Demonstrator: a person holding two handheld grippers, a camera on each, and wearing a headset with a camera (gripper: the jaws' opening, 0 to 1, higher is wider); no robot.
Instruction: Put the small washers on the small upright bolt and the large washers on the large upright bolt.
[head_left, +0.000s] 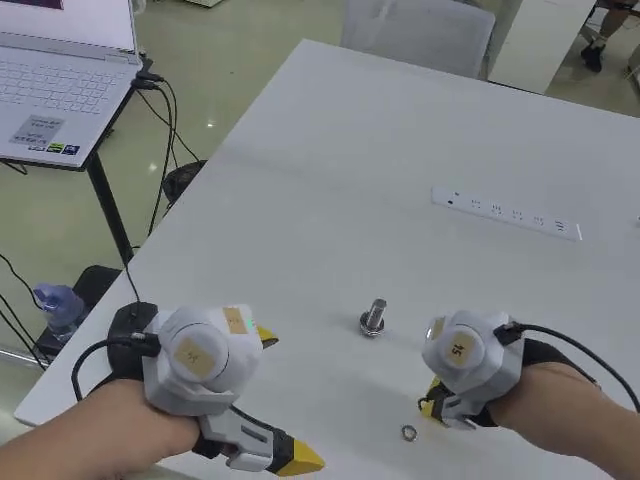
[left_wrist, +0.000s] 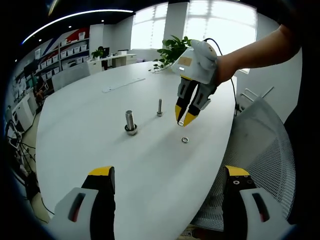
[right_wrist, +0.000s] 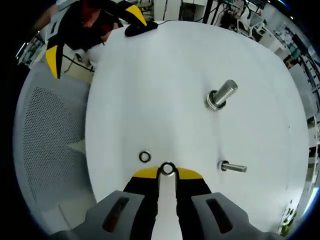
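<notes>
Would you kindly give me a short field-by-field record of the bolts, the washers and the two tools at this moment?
left tool: open, holding nothing
right tool: shut on the held washer, over the table
held washer: pinched at the tool's tips
loose washer: flat on the table, close to the right tool
large bolt: upright on the table
small bolt: upright, apart from the large bolt

White tabletop (right_wrist: 150, 90). The left gripper (left_wrist: 168, 172) and right gripper (right_wrist: 167, 175) have yellow tips, black fingers and pale grey bodies. The held washer (right_wrist: 162, 169) between the right tips, the loose washer (right_wrist: 141, 156) just beside them, and the large bolt (right_wrist: 221, 95) and small bolt (right_wrist: 232, 167) ahead are all silver.
</notes>
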